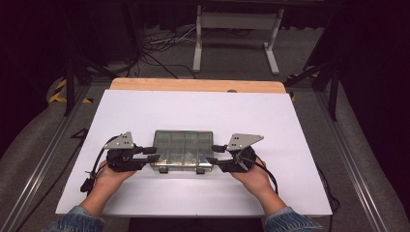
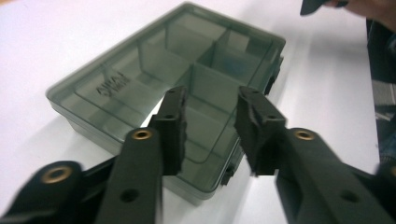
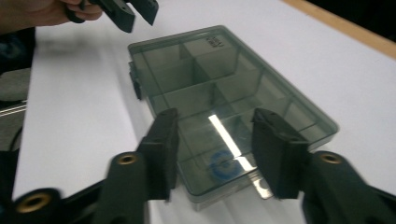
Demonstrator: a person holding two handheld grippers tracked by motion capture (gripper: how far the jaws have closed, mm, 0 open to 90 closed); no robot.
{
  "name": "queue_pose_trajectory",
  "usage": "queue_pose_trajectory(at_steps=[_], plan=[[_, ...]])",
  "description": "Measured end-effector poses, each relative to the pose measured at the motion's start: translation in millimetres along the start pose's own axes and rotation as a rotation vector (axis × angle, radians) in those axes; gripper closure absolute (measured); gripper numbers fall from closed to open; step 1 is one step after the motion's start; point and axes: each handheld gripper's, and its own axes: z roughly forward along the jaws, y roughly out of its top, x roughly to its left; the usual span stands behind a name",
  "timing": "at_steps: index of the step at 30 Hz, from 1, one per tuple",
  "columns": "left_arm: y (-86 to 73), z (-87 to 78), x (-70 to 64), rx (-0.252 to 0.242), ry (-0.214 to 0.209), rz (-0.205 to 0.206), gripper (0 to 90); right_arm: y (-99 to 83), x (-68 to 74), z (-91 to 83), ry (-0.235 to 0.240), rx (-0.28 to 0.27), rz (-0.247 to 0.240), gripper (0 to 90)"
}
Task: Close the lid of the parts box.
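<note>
- smoky compartment box (image 1: 183, 148) sits lid shut, mid worktop (image 1: 145, 111), btwn both tools
- left hand-held gripper (image 1: 151, 153) & right hand-held gripper (image 1: 215, 154): jaws apart, holding nothing
- opening not started; 2 front latches (image 1: 200, 170) look untouched

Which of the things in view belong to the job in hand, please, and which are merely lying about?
In the job:
- clear compartment box, lid shut, on the white table
- left gripper, open at the box's left end
- right gripper, open at its right end

Lying about:
- white metal stand beyond the table
- cables on the floor
</note>
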Motion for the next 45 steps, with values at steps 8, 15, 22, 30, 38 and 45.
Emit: queue_pose_trajectory(at_steps=[8, 15, 22, 30, 38, 45], plan=[[0.3, -8.3, 0.9, -0.062, 0.048, -0.017, 34.1, -2.7, -2.0, -10.8, -0.032, -0.073, -0.001, 27.2], [-0.3, -9.1, -3.4, -0.091, 0.066, 0.001, 19.6, -4.4, -4.2, -18.5, -0.026, -0.122, 0.007, 14.9], [-4.4, -16.0, -2.5, -0.143, 0.073, -0.015, 10.6, -9.5, -6.6, -29.4, -0.035, -0.162, 0.01, 5.3], [-12.4, -27.0, -5.3, -0.214, 0.096, -0.006, 5.5, -19.6, -10.5, -47.8, -0.086, -0.231, -0.001, 1.5], [-22.8, -33.0, -8.6, -0.259, 0.138, 0.003, 2.2, -33.1, -14.6, -68.8, -0.137, -0.258, -0.003, 1.4], [-31.0, -35.9, -8.7, -0.256, 0.157, -0.02, 1.5, -47.1, -14.9, -79.7, -0.164, -0.263, -0.006, 1.2]])
